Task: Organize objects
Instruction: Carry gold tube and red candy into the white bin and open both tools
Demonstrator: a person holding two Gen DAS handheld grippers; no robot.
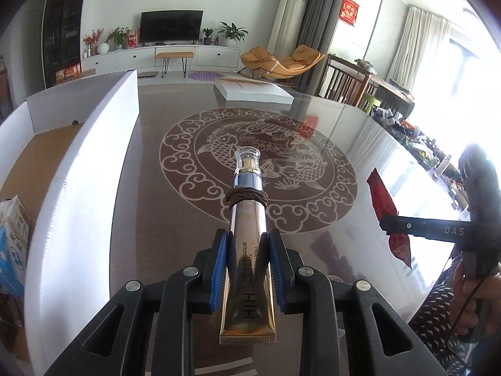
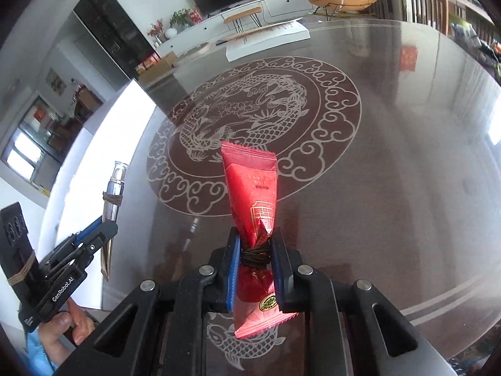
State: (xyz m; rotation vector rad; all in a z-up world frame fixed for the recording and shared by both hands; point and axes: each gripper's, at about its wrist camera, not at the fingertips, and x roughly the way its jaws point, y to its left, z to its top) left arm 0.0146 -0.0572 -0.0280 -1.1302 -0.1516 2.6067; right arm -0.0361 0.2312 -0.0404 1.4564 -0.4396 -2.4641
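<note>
A gold cream tube point(image 1: 249, 250) with a clear cap and a brown hair tie wound round it is clamped in my left gripper point(image 1: 249, 244), lifted above the table. The same tube point(image 2: 113, 194) shows at the left of the right wrist view. My right gripper point(image 2: 255, 250) is shut on a red foil packet point(image 2: 252, 188), pinching it at the waist where a brown band wraps it. That red packet point(image 1: 386, 210) and the right gripper's finger appear at the right edge of the left wrist view.
A tall white cardboard box point(image 1: 94, 163) stands open at the left, holding a blue-and-white carton point(image 1: 12, 235). A flat white box point(image 1: 253, 91) lies at the table's far side. The glossy table point(image 2: 391, 156) carries a fish-and-dragon medallion. A person's hand point(image 2: 67, 322) grips the left handle.
</note>
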